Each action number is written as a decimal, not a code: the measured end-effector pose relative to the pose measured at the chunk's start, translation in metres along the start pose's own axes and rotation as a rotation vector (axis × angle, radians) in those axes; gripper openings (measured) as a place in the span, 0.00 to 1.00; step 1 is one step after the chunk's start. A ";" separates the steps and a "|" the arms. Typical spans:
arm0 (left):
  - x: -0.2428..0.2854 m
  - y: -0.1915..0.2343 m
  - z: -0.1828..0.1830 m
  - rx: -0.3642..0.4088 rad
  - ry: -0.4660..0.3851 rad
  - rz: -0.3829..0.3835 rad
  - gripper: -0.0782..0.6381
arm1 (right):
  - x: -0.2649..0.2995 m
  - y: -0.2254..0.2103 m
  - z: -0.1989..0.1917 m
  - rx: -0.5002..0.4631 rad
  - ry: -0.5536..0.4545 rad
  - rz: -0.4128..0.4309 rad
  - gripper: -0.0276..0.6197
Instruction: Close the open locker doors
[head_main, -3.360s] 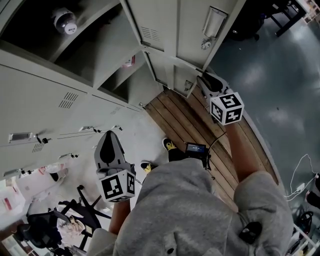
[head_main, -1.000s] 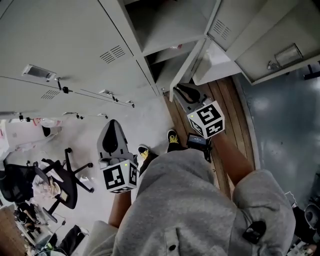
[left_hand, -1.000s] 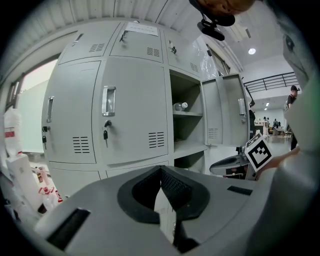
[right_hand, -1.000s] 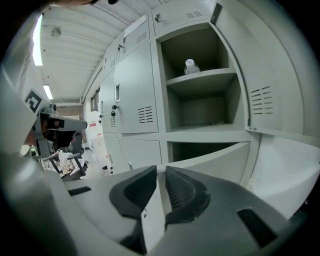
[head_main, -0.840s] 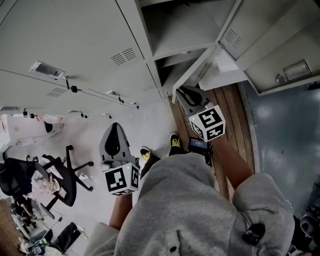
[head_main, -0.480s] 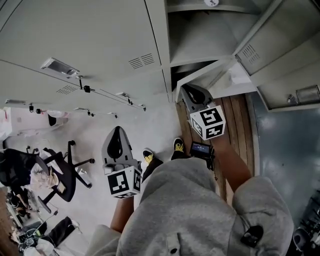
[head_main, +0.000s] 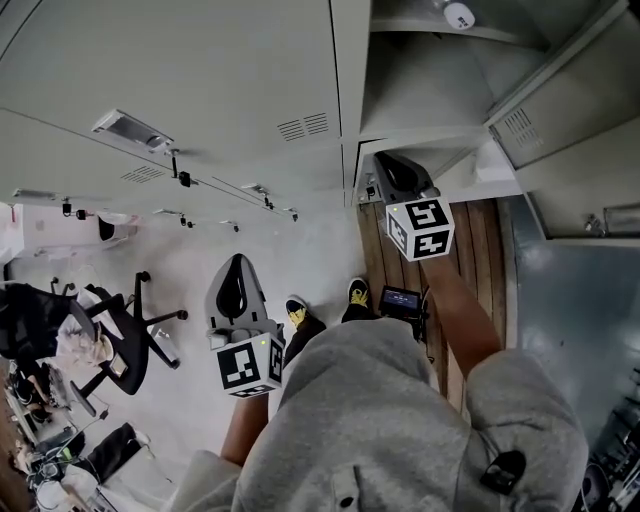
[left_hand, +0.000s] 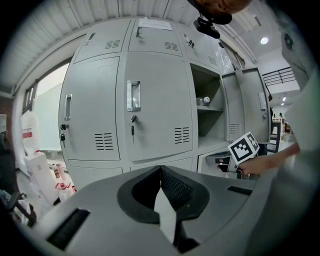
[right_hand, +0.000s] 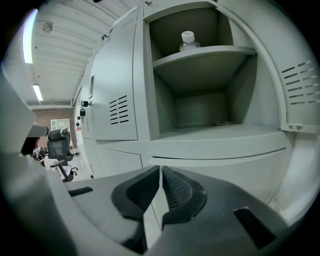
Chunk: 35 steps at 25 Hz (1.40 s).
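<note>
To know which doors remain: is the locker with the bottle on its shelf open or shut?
Open. The right gripper view shows the bottle on the shelf inside the locker; its door stands swung out.

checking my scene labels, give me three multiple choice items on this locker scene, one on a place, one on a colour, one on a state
1. Where is the bottle?
A on the floor
B on the shelf in the open locker
C on the chair

2. What colour are the lockers?
A red
B black
C pale grey

3. The locker with the bottle is:
A open
B shut
C padlocked

Answers:
1 B, the right gripper view shows it standing on the upper shelf.
2 C, the doors and frames are pale grey in every view.
3 A, its inside is in plain sight.
</note>
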<state>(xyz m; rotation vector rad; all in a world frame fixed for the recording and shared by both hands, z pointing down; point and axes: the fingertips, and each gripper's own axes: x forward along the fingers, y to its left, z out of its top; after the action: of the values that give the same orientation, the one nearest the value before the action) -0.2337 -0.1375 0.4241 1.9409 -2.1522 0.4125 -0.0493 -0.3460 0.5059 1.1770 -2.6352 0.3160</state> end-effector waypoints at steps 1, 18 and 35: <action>0.000 0.001 0.001 0.003 -0.005 0.003 0.12 | 0.002 -0.002 0.000 0.000 0.001 -0.003 0.11; -0.005 0.011 0.007 0.011 -0.020 0.027 0.12 | 0.019 -0.012 0.004 -0.014 0.011 -0.049 0.11; 0.000 -0.050 0.040 0.048 -0.130 -0.188 0.12 | -0.183 -0.016 0.089 -0.106 -0.171 -0.141 0.11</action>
<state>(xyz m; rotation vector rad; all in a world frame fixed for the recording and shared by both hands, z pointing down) -0.1825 -0.1557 0.3901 2.2297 -2.0257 0.3152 0.0699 -0.2541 0.3676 1.4013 -2.6543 0.0506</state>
